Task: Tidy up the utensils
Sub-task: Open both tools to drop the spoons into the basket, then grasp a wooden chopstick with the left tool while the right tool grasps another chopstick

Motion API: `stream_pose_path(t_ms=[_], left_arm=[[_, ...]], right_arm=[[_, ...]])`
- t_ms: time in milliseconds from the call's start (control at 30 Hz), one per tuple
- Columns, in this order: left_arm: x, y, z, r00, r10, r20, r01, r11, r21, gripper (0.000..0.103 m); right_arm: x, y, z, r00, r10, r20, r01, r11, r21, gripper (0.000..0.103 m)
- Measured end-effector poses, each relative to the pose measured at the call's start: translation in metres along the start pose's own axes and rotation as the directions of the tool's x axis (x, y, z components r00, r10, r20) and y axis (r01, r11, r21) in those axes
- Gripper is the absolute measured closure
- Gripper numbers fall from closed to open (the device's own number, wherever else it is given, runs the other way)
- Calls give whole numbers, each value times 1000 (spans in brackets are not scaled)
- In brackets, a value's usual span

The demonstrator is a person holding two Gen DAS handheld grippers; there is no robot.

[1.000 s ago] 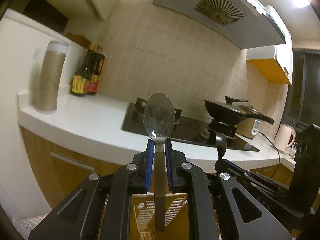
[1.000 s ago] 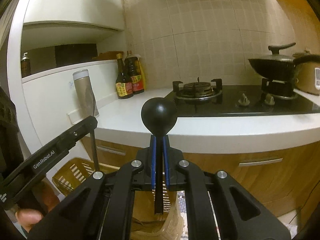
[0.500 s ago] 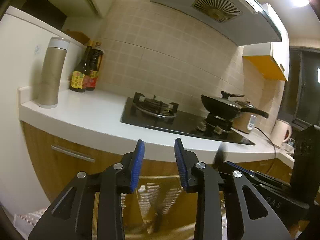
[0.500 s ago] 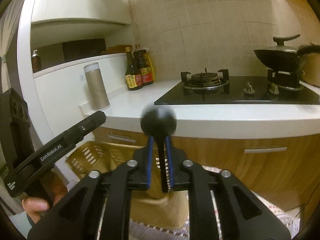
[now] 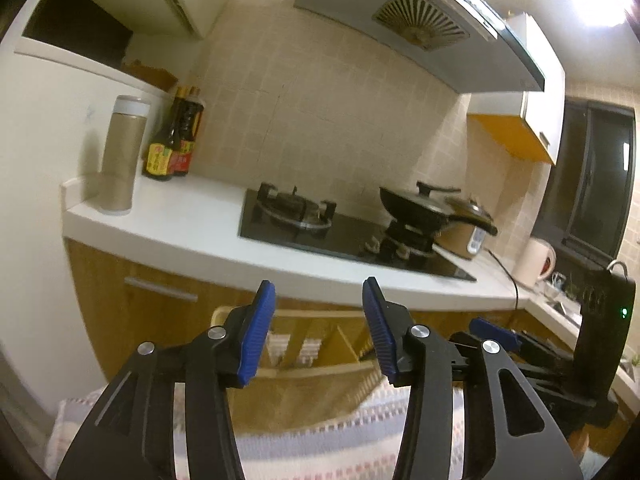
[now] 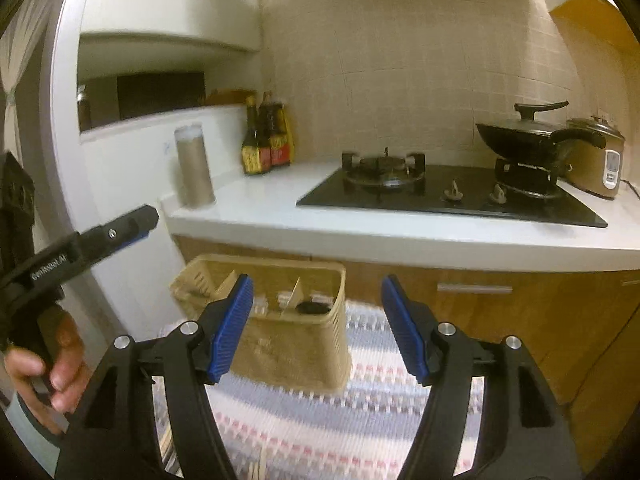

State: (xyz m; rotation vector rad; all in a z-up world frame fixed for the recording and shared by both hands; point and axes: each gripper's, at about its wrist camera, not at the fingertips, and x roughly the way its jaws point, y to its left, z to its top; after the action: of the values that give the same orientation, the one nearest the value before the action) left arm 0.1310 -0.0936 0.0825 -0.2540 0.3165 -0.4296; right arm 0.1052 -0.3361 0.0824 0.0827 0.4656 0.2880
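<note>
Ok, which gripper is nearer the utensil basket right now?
Left, probably. The left gripper hangs just over the near rim of the basket; the right gripper sits further back, basket ahead on the striped cloth. Both have just been opening, nothing between their jaws.

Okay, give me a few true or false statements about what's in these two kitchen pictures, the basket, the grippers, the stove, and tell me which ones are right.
1. The right gripper holds a black ladle. False: its jaws have just been opening and nothing is between them.
2. The left gripper is open and empty. True.
3. The basket stands on the white counter. False: it sits on the striped mat, below the counter.
4. A black wok sits on the right-hand burner. True.
5. A dark utensil lies inside the basket. True.
</note>
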Motion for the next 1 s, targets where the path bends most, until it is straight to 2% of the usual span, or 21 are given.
stream_pose_path(t_ms=[133, 233, 267, 300, 333, 400, 500, 567, 667, 733, 833, 933, 1000], left_arm=[[-17, 7, -12, 994, 6, -113, -6, 1000, 6, 59], [-20, 19, -31, 972, 28, -234, -27, 1000, 6, 61], [-20, 26, -40, 959, 43, -278, -44, 999, 3, 66], [-20, 31, -46, 948, 53, -313, -55, 998, 1, 69], [-19, 39, -57, 930, 64, -363, -69, 998, 0, 74], [-18, 51, -74, 902, 79, -424, -88, 996, 0, 75], [-17, 72, -102, 847, 63, -528, -96, 995, -36, 75], [-15, 80, -116, 811, 33, -584, -84, 995, -60, 75], [-12, 87, -134, 768, 36, -639, -93, 994, -56, 75], [-11, 89, -143, 751, 46, -658, -97, 994, -40, 79], [-5, 84, -153, 734, 75, -675, -98, 995, 4, 80], [-1, 74, -166, 733, 130, -668, -101, 991, 83, 83], [-1, 68, -170, 745, 169, -645, -106, 985, 136, 83]], right_arm=[[-1, 17, -12, 990, 16, -140, -20, 999, -27, 40], [5, 34, -33, 958, 20, -285, -36, 998, -52, 43], [7, 37, -38, 949, 21, -315, -41, 998, -56, 46], [12, 42, -46, 930, 30, -367, -54, 997, -55, 47], [17, 46, -55, 905, 47, -423, -71, 997, -40, 47], [24, 51, -70, 858, 97, -505, -110, 994, 5, 48], [34, 61, -93, 794, 136, -592, -139, 989, 42, 56], [38, 67, -105, 773, 122, -622, -130, 991, 34, 63], [42, 67, -118, 744, 122, -657, -122, 992, 46, 65], [44, 66, -125, 726, 139, -673, -119, 990, 77, 65], [44, 63, -130, 717, 144, -682, -105, 990, 98, 65], [42, 57, -135, 719, 151, -679, -96, 988, 118, 65], [38, 54, -138, 719, 156, -677, -95, 987, 126, 65]])
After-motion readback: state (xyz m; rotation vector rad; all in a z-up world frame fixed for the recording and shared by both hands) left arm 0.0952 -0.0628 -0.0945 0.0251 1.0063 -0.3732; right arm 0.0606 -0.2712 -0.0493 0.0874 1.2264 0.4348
